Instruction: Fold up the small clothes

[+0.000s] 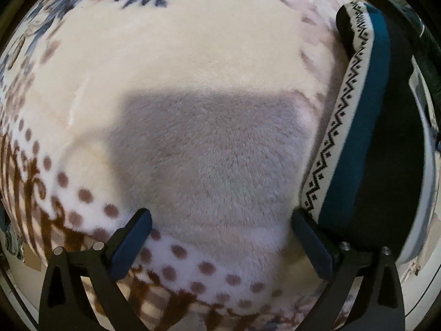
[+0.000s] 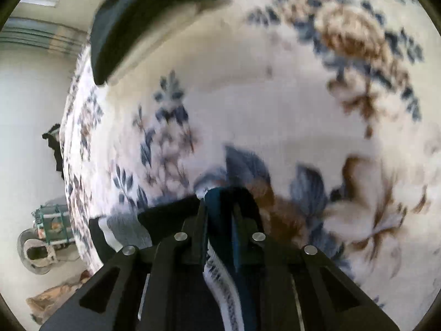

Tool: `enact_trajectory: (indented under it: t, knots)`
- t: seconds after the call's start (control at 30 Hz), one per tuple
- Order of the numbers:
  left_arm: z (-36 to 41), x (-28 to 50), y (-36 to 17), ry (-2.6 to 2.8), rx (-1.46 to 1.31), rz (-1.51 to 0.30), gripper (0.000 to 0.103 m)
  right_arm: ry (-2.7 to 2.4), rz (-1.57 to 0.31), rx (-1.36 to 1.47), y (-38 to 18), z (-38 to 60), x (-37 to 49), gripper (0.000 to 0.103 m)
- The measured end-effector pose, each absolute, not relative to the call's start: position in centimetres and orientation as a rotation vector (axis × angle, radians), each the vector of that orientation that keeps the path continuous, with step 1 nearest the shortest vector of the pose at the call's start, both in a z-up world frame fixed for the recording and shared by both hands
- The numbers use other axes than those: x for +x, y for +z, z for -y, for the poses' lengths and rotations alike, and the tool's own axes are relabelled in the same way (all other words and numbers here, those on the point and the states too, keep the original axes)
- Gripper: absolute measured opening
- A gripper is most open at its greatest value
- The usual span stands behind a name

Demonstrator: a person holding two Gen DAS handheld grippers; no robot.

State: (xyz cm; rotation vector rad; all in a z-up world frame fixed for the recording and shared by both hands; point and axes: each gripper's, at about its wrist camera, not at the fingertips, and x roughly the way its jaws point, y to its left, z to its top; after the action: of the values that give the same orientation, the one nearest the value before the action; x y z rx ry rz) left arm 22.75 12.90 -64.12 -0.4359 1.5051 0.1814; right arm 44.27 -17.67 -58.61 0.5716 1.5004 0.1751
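Fleece blanket (image 1: 193,63) with blue and brown floral print covers the work surface in both views; pale wall and floor clutter show at the left edge of the right wrist view.

Right gripper (image 2: 220,207): jaws closed on a fold of the dark garment (image 2: 223,248), teal band and white patterned trim pinched between them. Cloth trails back under the tool. View is motion-blurred, so how much fabric is caught is uncertain.

Left gripper (image 1: 220,220): jaws spread wide, nothing between them, poised over bare blanket in its own shadow. Its right finger (image 1: 311,245) sits just beside the garment's edge, possibly touching.

Garment in the left wrist view (image 1: 386,138): dark body, teal stripe, zigzag trim, standing up along the right of frame as if lifted rather than lying flat.

A second dark piece (image 2: 132,27) lies farther off on the blanket.

Progress, judged: early or mid-fold. One side is held; no finished flat fold visible. The left tool has yet to take a hold.
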Motion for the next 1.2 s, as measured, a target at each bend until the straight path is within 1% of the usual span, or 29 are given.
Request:
enact_trajectory:
  t: [0.03,0.07,0.1,0.13,0.17,0.33,0.37,0.4,0.43,0.47,0.5,0.57,0.63,0.67,0.8,0.83,0.9,0.93,0.97,1.03,1.07,1.13,1.2]
  knots:
    - [-12.7,22.6,-63.6,0.185,-0.447,-1.5,0.103,0.181,-1.543,0.583,-58.6,18.2,43.6,0.022]
    - [-12.8,22.2,-63.1,0.194,-0.478,-1.485,0.103,0.186,-1.572,0.592,-58.5,18.5,43.1,0.036]
    - [-13.0,21.9,-62.7,0.202,-0.504,-1.473,0.103,0.19,-1.594,0.598,-58.2,19.0,42.1,0.046]
    - [-13.3,21.4,-62.2,0.219,-0.54,-1.457,0.103,0.192,-1.611,0.604,-57.7,19.7,40.7,0.06]
    - [-13.5,20.9,-61.9,0.235,-0.563,-1.444,0.103,0.198,-1.627,0.62,-57.6,20.0,39.3,0.062]
    - [-13.4,19.7,-61.1,0.306,-0.594,-1.425,0.103,0.236,-1.804,0.745,-60.4,19.8,31.2,0.062]
    - [-13.3,19.8,-61.0,0.31,-0.598,-1.426,0.103,0.232,-1.811,0.765,-60.9,19.7,30.2,0.044]
    - [-13.3,20.0,-60.9,0.31,-0.601,-1.427,0.103,0.228,-1.774,0.816,-61.2,19.6,28.9,0.022]
    - [-12.9,20.2,-60.9,0.31,-0.6,-1.428,0.103,0.217,-1.756,0.847,-61.2,19.6,28.2,0.013]
    - [-12.6,20.3,-60.8,0.307,-0.597,-1.426,0.103,0.215,-1.742,0.878,-61.1,19.4,27.5,0.012]
    - [-14.2,19.8,-60.2,0.294,-0.596,-1.419,0.103,0.199,-1.704,0.884,-60.3,19.5,26.8,0.011]
    - [-15.0,19.3,-59.1,0.272,-0.589,-1.402,0.103,0.154,-1.635,0.848,-58.4,20.0,25.9,0.009]
    - [-15.7,20.1,-58.2,0.242,-0.588,-1.388,0.103,0.09,-1.603,0.832,-57.2,21.2,25.1,0.009]
    - [-15.4,20.6,-58.1,0.229,-0.586,-1.382,0.103,0.07,-1.615,0.813,-57.4,21.6,24.7,0.009]
    - [-14.1,22.8,-57.6,0.184,-0.601,-1.363,0.103,0.053,-1.746,0.635,-59.9,20.3,25.0,0.013]
    - [-13.8,23.3,-57.5,0.171,-0.611,-1.355,0.103,0.065,-1.782,0.597,-60.1,19.6,25.6,0.02]
    - [-13.5,24.2,-57.5,0.143,-0.62,-1.339,0.103,0.058,-1.771,0.519,-58.3,18.8,27.0,0.022]
    - [-13.4,24.5,-57.5,0.122,-0.627,-1.331,0.103,0.064,-1.735,0.476,-56.7,18.2,28.0,0.029]
    - [-13.3,25.0,-57.5,0.103,-0.628,-1.327,0.103,0.077,-1.706,0.439,-55.2,17.6,28.9,0.043]
    - [-14.6,25.6,-58.1,0.08,-0.627,-1.322,0.103,0.14,-1.631,0.389,-51.9,15.3,31.3,0.052]
    - [-14.3,25.7,-58.5,0.061,-0.634,-1.319,0.103,0.191,-1.609,0.374,-50.8,13.9,32.6,0.055]
    - [-14.4,25.5,-59.1,0.011,-0.658,-1.297,0.103,0.346,-1.604,0.311,-49.5,9.1,35.8,0.056]
    - [-13.9,25.3,-59.0,-0.035,-0.664,-1.264,0.103,0.471,-1.592,0.21,-49.4,3.1,39.1,0.056]
